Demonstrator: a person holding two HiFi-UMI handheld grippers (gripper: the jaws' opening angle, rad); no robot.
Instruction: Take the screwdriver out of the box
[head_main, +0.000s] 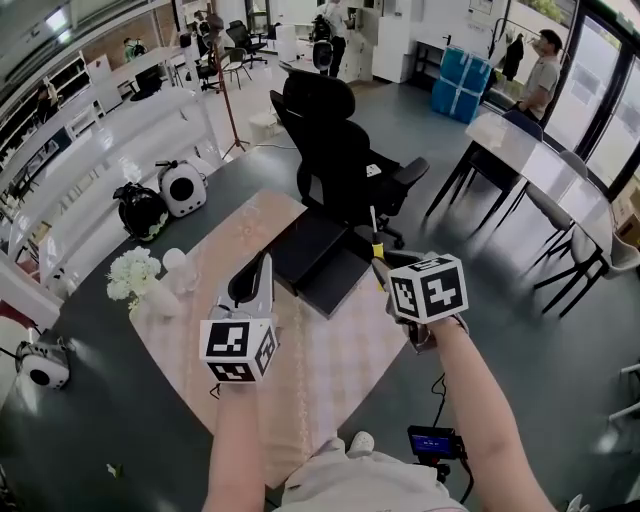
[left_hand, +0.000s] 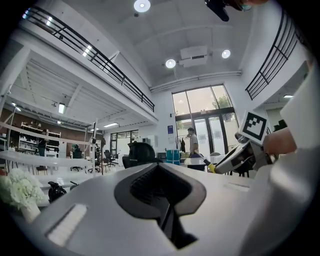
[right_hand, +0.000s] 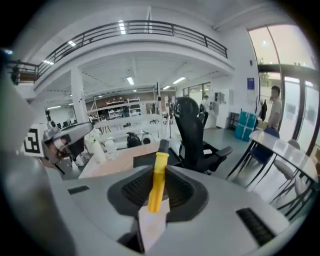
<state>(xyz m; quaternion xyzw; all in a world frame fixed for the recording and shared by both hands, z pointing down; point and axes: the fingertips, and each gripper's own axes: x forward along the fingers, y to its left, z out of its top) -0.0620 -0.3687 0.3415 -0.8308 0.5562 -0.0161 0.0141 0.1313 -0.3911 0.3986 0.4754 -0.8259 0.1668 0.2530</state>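
The screwdriver (head_main: 376, 247) has a yellow handle and a thin shaft that points up and away. My right gripper (head_main: 385, 268) is shut on its handle and holds it in the air above the right side of the open black box (head_main: 312, 256). In the right gripper view the yellow handle (right_hand: 158, 182) lies between the jaws, with the box (right_hand: 145, 160) beyond and below it. My left gripper (head_main: 250, 285) hovers just left of the box, its jaws together with nothing between them. The left gripper view shows the right gripper (left_hand: 239, 156) off to the right.
The box stands on a pale patterned runner (head_main: 300, 370) across a dark table. White flowers in a vase (head_main: 135, 277) are at the table's left. A black office chair (head_main: 335, 140) is behind the box. A white table (head_main: 545, 165) and a person (head_main: 543, 75) are far right.
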